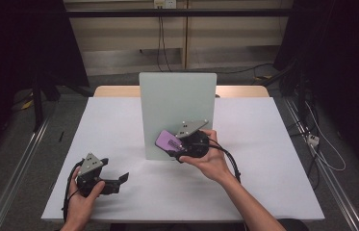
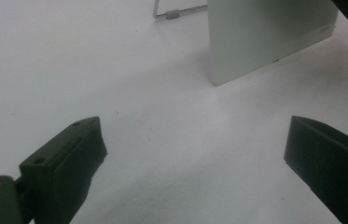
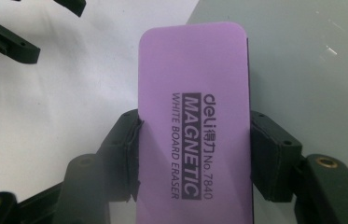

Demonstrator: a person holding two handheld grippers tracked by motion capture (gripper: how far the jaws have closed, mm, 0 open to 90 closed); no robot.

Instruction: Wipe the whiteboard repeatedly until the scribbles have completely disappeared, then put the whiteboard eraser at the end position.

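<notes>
A purple whiteboard eraser (image 3: 195,135) marked "MAGNETIC WHITE BOARD ERASER" is clamped between the two black jaws of my right gripper (image 3: 195,154). In the high view that gripper (image 1: 174,143) holds the eraser (image 1: 167,140) against the lower front of a pale upright board (image 1: 177,103) at the table's middle. My left gripper (image 1: 119,180) rests low at the front left with its jaws wide apart and nothing between them (image 2: 195,158). The board's lower corner (image 2: 265,37) stands ahead of it in the left gripper view.
The white table top (image 1: 263,144) stretches to both sides of the board. A thin wire stand (image 2: 176,11) props the board from behind. Dark curtains and floor cables surround the table.
</notes>
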